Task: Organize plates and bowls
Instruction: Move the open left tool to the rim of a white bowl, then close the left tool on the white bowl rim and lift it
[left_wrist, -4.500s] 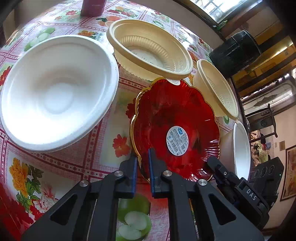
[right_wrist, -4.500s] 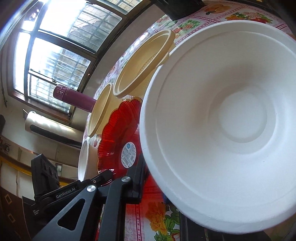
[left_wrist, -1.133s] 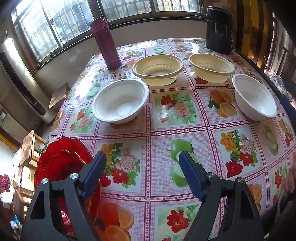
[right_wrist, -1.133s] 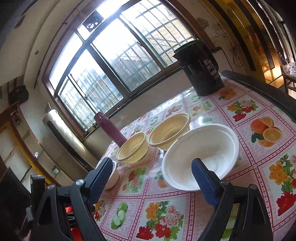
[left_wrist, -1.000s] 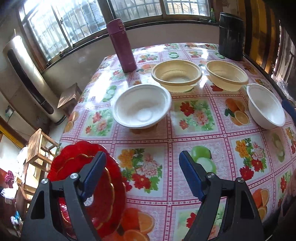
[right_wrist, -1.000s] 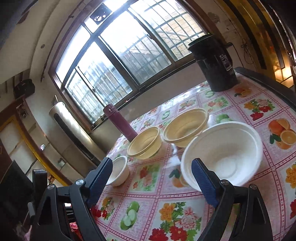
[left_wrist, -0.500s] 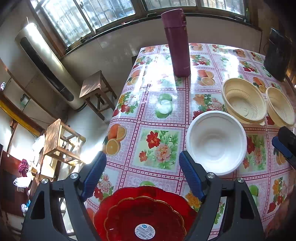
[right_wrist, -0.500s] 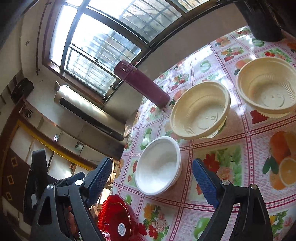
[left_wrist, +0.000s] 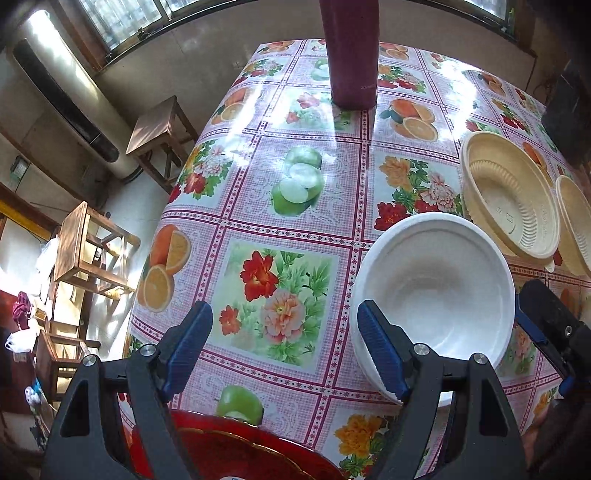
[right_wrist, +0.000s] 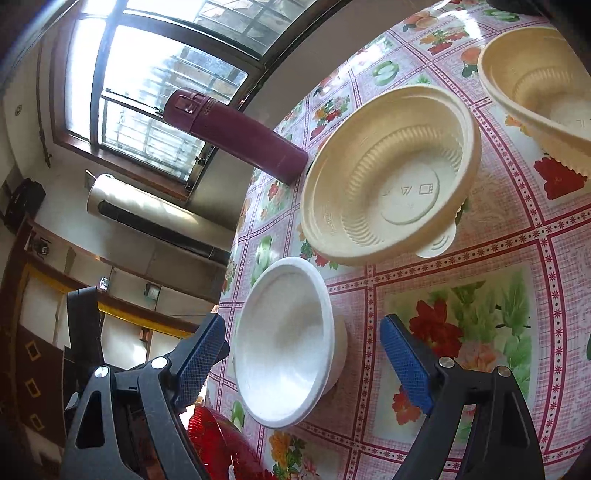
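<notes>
Left claw (left_wrist: 284, 343): I had it released, pads spread wide and gripping nothing, above the counter (left_wrist: 295, 122).
Right claw (right_wrist: 306, 358): released too, empty, hovering over the white bowl (right_wrist: 284, 343).
Red plate (left_wrist: 236, 450): it lay at the near counter edge, under my left claw.
White bowl: it sat alone, just beside the nearer cream bowl (right_wrist: 391, 177); I could not tell whether they touched.
Second cream bowl (right_wrist: 546, 81): it sat apart, unstacked.
Maroon flask (left_wrist: 351, 51): it stood upright at the far side.
Progress: I judged it early; no bowls were nested, so stacking remained.
</notes>
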